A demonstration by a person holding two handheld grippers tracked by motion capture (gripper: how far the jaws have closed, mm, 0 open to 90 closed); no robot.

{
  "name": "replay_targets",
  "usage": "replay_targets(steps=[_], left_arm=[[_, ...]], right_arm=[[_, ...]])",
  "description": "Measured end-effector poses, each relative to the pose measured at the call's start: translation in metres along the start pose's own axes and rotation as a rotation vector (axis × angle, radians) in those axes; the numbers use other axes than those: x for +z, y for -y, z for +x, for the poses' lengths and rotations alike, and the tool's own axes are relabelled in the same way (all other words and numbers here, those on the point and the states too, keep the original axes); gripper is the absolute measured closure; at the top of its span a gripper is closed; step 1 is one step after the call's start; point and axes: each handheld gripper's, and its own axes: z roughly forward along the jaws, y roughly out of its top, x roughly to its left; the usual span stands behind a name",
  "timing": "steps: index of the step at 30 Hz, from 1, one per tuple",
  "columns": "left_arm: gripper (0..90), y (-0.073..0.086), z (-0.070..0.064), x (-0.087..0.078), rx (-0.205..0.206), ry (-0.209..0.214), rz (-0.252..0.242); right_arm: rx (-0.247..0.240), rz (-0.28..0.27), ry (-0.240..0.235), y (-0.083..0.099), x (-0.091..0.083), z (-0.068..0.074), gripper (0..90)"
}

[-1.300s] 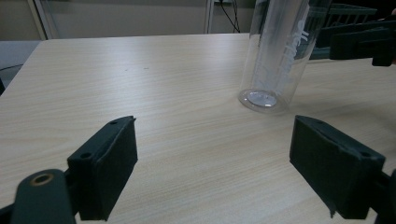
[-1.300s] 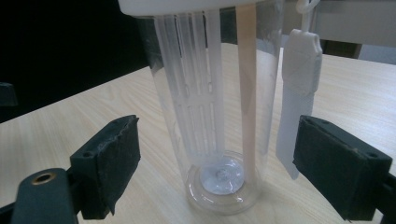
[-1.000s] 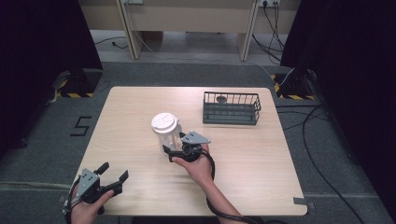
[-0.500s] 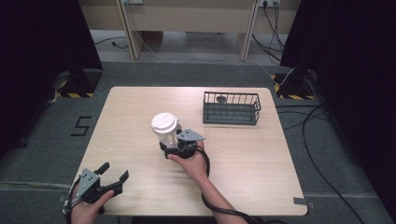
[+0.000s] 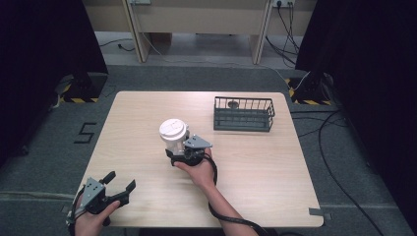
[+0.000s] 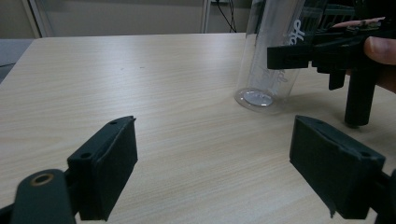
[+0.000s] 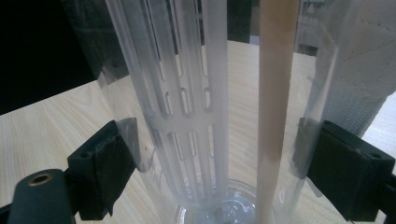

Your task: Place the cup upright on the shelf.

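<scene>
A clear plastic tumbler with a white lid stands upright mid-table. My right gripper is low around its base, one jaw on each side of the clear wall, spread wide and open. In the right gripper view the tumbler stands between the pads, with a white slotted insert and a beige straw inside. My left gripper is near the front left corner, open and holding nothing. In the left gripper view the tumbler and the right gripper are ahead to the right.
A dark wire basket sits at the back right of the wooden table, with a small dark object inside. Black cable trails from the right hand toward the front edge.
The right hand has slid left and forward, bringing its jaws around the tumbler's base. The tumbler stays where it was. The left gripper has hardly moved.
</scene>
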Motion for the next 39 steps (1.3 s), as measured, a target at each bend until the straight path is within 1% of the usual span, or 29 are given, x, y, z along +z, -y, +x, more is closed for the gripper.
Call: replay_targets(steps=[6,12,14,20,29,31,39], left_arm=[[14.6,0.000,0.000,0.000,0.004,0.005,0.002],[14.6,0.000,-0.001,0.000,0.004,0.006,0.000],[14.7,0.000,0.000,0.000,0.004,0.006,0.000],[14.6,0.000,-0.001,0.000,0.005,0.005,-0.001],[14.7,0.000,0.000,0.000,0.002,0.004,-0.004],[14.7,0.000,0.000,0.000,0.002,0.003,-0.003],[14.7,-0.001,-0.001,0.000,0.003,-0.001,-0.004]], right_arm=[[-0.005,-0.012,-0.007,0.001,0.003,0.000,15.6],[-0.028,-0.026,-0.005,0.002,0.004,0.002,16.7],[-0.044,-0.029,-0.008,0.001,0.003,0.002,17.5],[-0.038,-0.037,-0.021,0.000,0.002,0.001,18.3],[-0.046,-0.040,-0.015,-0.001,-0.001,0.003,18.4],[-0.056,-0.042,-0.012,-0.003,-0.002,0.002,18.5],[-0.061,-0.041,0.003,-0.009,-0.011,-0.001,18.6]])
